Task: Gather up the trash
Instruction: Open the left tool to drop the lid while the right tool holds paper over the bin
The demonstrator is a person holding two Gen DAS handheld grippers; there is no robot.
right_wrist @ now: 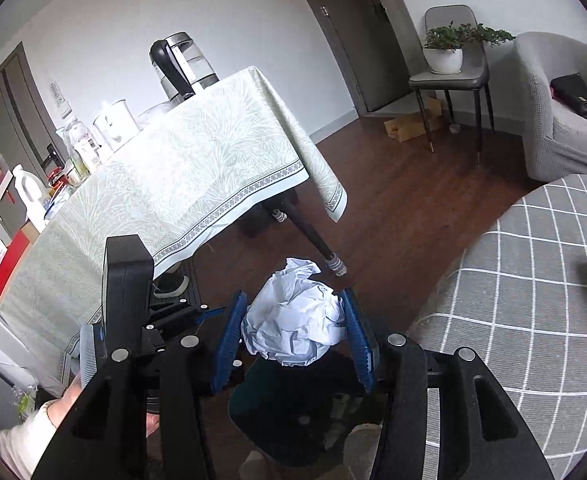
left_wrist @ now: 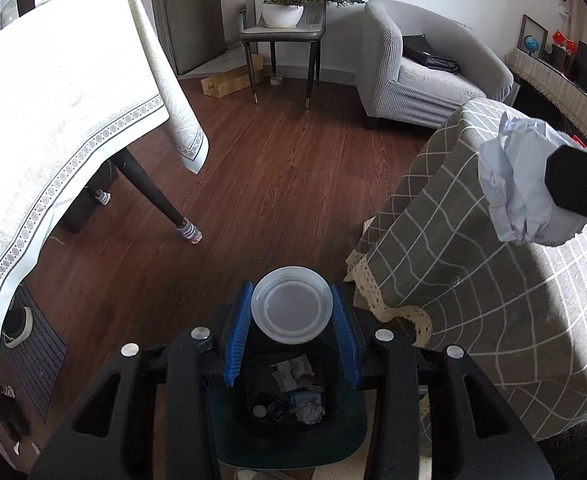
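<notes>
Two loads are carried: the left gripper (left_wrist: 292,334) pinches a plastic lid (left_wrist: 291,305), the right gripper (right_wrist: 293,340) clamps crumpled paper (right_wrist: 293,320). Release should probably be made centred above the dark bin (left_wrist: 289,412) at bottom centre.

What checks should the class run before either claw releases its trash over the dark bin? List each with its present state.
1. Right claw grips the crumpled white paper ball: ok.
2. Left claw grips the clear round plastic lid: ok.
3. Dark trash bin is below the lid: ok.
4. Bin lies directly under the paper ball: cannot tell.
5. Bin has room above the trash already inside: ok.
</notes>
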